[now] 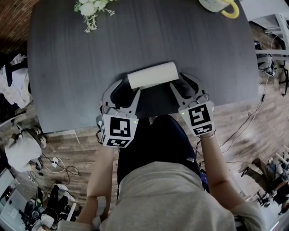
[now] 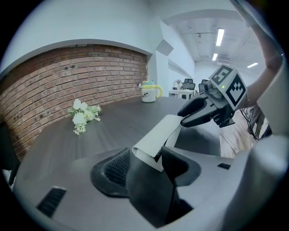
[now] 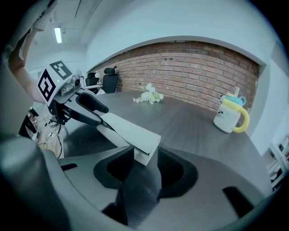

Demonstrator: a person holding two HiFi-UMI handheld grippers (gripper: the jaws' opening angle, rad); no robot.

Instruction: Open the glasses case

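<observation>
The glasses case (image 1: 152,75) is a pale, long box. It lies on the dark surface (image 1: 67,67) close to its near edge, just ahead of the person. Its long axis runs left to right, with the right end angled a little toward the far side.

Each end of the case sits between one gripper's fingers. The left gripper (image 1: 128,89) has the left end at its fingertips, and the fingers appear to press it from both sides, so I judge that it is holding the case steady. The right gripper (image 1: 183,82) has its fingers spread wide with the right end between them. The end lies against the left finger and is not clamped.

The right gripper view shows a thin dark seam across that end (probably where the lid meets the base), and the case looks shut or barely parted.

The coming move turns on that seam. Both grippers are right at the case, one at each end. The right one is unclenched and already lined up along the long axis, so it seems better placed to catch the lid and lift it while the left end stays pinned. If the left grip is loose, the case could slide along the surface.

Further out, a sprig of white flowers (image 1: 90,11) lies far left and a mug (image 3: 230,115) with a yellow handle stands far right, both well clear.
</observation>
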